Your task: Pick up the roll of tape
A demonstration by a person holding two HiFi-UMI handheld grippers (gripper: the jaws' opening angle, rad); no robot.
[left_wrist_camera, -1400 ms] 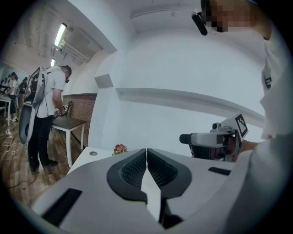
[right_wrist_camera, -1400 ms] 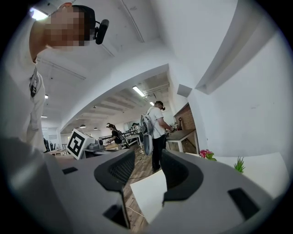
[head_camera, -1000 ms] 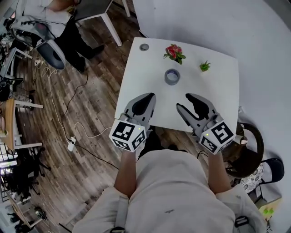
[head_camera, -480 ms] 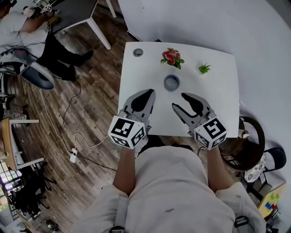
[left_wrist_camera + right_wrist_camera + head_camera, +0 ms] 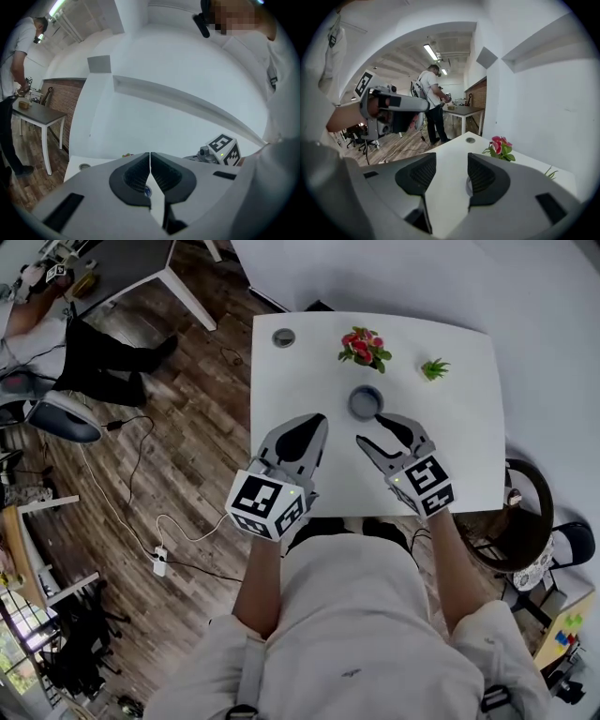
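Observation:
The roll of tape (image 5: 366, 402), grey with a dark core, lies flat in the middle of the white table (image 5: 459, 456). My right gripper (image 5: 373, 430) hangs just on the near side of it, pointing down at it. Its jaws are open and have just been opening, with nothing between them. In the right gripper view (image 5: 451, 157) only a sliver of the tape (image 5: 467, 186) shows, beside the right finger. My left gripper (image 5: 315, 423) hovers over the table's near left part, to the left of the roll. It is shut (image 5: 150, 153) and empty.
Pink flowers (image 5: 364, 348) and a small green plant (image 5: 434, 368) stand behind the tape. A grey round disc (image 5: 283, 337) sits at the far left corner. A dark chair (image 5: 525, 521) stands right of the table. A person (image 5: 56, 324) and cables (image 5: 141, 521) are on the wooden floor at the left.
Both grippers have moved forward over the table toward the tape. The right one has dropped and tilted down, and its tips now lie close to the roll.

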